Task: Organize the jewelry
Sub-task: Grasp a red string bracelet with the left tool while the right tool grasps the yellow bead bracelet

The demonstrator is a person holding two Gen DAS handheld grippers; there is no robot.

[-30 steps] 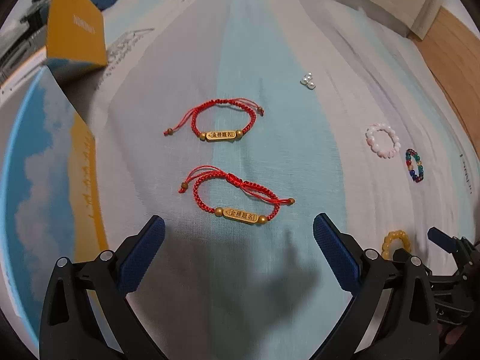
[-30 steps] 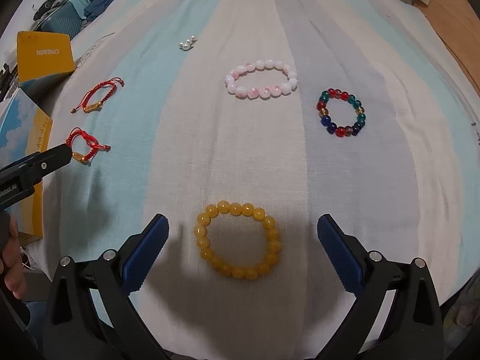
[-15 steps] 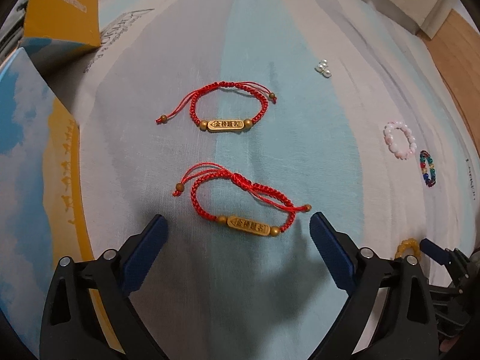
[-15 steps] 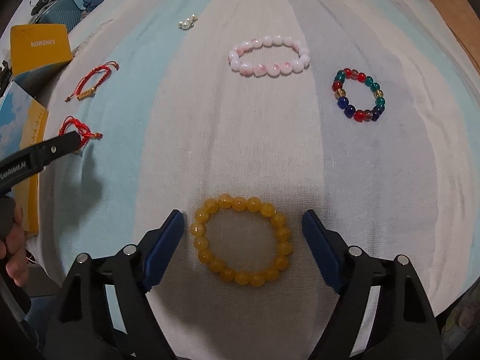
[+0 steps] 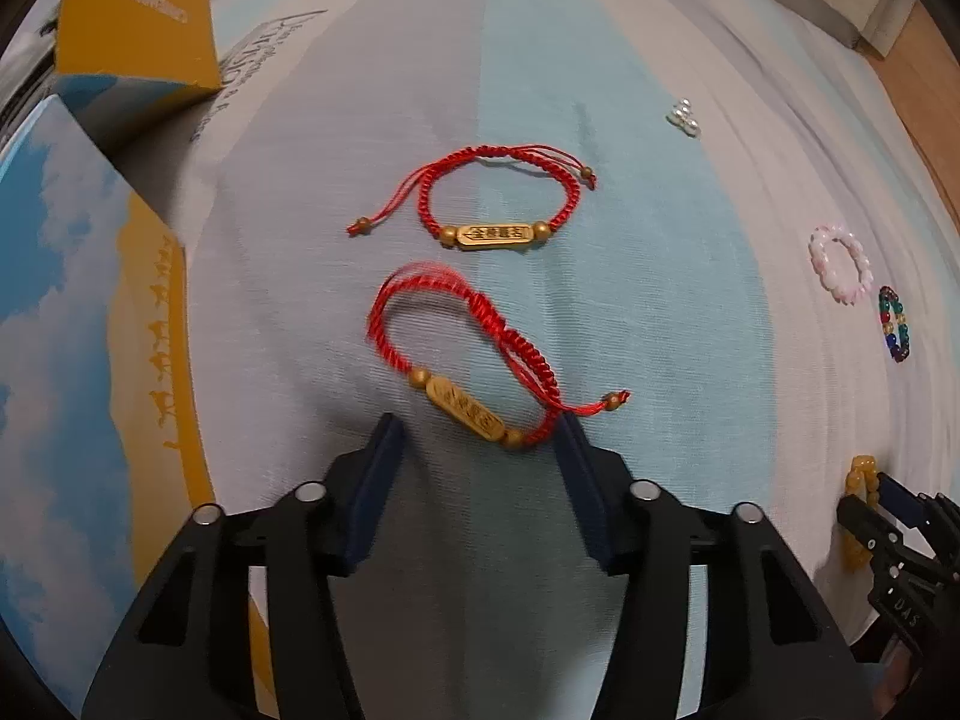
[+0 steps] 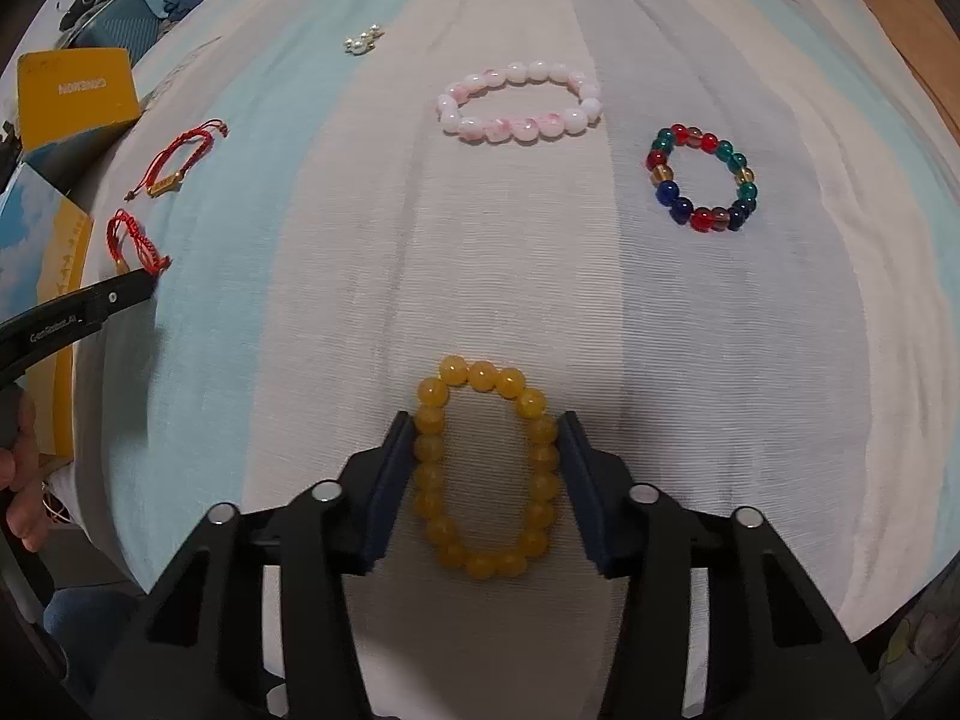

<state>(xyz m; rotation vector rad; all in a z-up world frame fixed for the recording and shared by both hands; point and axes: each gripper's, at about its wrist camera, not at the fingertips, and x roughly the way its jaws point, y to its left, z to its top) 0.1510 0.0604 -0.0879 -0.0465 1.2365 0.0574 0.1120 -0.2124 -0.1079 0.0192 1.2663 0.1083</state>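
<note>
A yellow bead bracelet (image 6: 486,468) lies on the striped cloth (image 6: 750,360), squeezed into a tall oval. My right gripper (image 6: 486,420) is closing, and its blue pads press both sides of the bracelet. The near red cord bracelet (image 5: 474,360), with a gold plate, sits slantwise between the closing jaws of my left gripper (image 5: 478,426). The right pad touches its cord, while the left pad stands apart from it. A second red cord bracelet (image 5: 498,198) lies flat just beyond.
A pink bead bracelet (image 6: 519,102), a multicoloured bead bracelet (image 6: 702,180) and a small pearl cluster (image 6: 363,42) lie farther out on the cloth. A yellow box (image 5: 132,18) and a sky-printed box (image 5: 72,360) stand at the left. Wooden floor (image 5: 924,90) shows far right.
Both grippers' jaws have narrowed. The yellow bracelet went from round to a squeezed oval. The near red bracelet was pushed left, its plate turned slantwise and its loop bunched up.
</note>
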